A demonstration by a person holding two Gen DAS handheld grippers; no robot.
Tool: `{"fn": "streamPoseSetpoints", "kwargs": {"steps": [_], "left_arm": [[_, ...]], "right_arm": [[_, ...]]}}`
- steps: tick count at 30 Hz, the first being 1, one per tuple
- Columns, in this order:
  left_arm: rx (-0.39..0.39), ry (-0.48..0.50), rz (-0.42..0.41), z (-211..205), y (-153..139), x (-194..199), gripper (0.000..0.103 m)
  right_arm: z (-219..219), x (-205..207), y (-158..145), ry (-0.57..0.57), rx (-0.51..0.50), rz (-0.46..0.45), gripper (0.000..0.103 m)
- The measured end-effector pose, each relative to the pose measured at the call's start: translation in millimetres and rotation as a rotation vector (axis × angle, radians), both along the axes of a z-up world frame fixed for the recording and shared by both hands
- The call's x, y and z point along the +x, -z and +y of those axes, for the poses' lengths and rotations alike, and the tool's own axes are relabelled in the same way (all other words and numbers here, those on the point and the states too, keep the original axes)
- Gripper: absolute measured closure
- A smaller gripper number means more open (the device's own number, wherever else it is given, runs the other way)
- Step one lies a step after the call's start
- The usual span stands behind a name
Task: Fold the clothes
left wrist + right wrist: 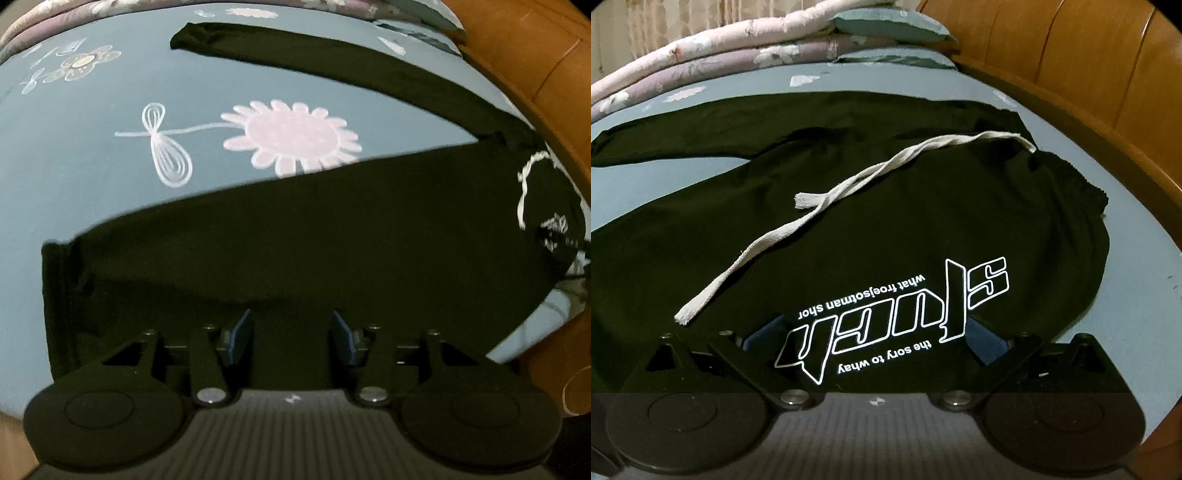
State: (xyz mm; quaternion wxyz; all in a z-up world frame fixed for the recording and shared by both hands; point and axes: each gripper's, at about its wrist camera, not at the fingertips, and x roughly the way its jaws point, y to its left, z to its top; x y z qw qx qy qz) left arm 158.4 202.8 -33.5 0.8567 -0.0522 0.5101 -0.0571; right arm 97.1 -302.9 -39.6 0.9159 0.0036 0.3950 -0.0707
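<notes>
Spreading flat on the bed sheet, the black trousers lie with both legs fanned apart, waistband toward the wooden headboard.

Left claw: fingers apart, nothing between them, hovering low over the near leg. No pad contact on cloth that I can see.

Right claw: over the hip area at the printed logo. Blue pads stand wide at either side, but black cloth with the logo sits across the gap; can't tell whether it is pinched or just lying there.

Risks:
- White drawstring lies loose across the front. Folding over it could trap it inside or leave it trailing out of the bundle.
- Black fabric on black fingers, poor contrast; easy to grab one layer only, so the top ply lifts and the lower one stays.
- Far leg is splayed well away; a fold now would go skewed unless the legs get stacked first.
- Sheet is soft; a deep pinch may catch it too.

Surroundings: folded quilts and a pillow at the far edge, clear of the trousers. Headboard close on the waistband side limits room there.
</notes>
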Motion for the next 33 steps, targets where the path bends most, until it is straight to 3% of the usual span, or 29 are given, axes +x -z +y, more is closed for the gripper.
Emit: {"fn": "streamPoseSetpoints", "kwargs": {"steps": [9, 14, 18, 21, 24, 29, 33], "left_arm": [[0.065, 0.021, -0.076, -14.4, 6.0, -49.3, 0.047], [0.045, 0.005, -0.089, -13.4, 0.7, -65.8, 0.047], [0.055, -0.006, -0.193, -5.5, -12.1, -64.7, 0.046], [0.071, -0.051, -0.229, 7.3, -10.9, -53.3, 0.046], [0.109, -0.104, -0.197, 20.1, -2.1, -49.6, 0.046], [0.104, -0.152, -0.145, 34.0, 7.3, -68.6, 0.045], [0.113, -0.146, -0.105, 37.1, 4.3, -79.6, 0.045]], "right_arm": [[1.0, -17.9, 8.4, -0.031, -0.024, -0.118, 0.0], [1.0, -20.3, 2.4, -0.044, -0.023, -0.099, 0.0], [14.8, -33.4, -15.2, -0.053, 0.022, -0.146, 0.0], [39.2, -42.9, -29.9, -0.126, 0.071, -0.206, 0.0], [70.7, -46.3, -36.1, -0.225, 0.104, -0.221, 0.0], [125.5, -48.8, -33.2, -0.406, 0.127, -0.208, 0.0], [166.2, -49.4, -18.8, -0.531, 0.081, -0.17, 0.0]]}}
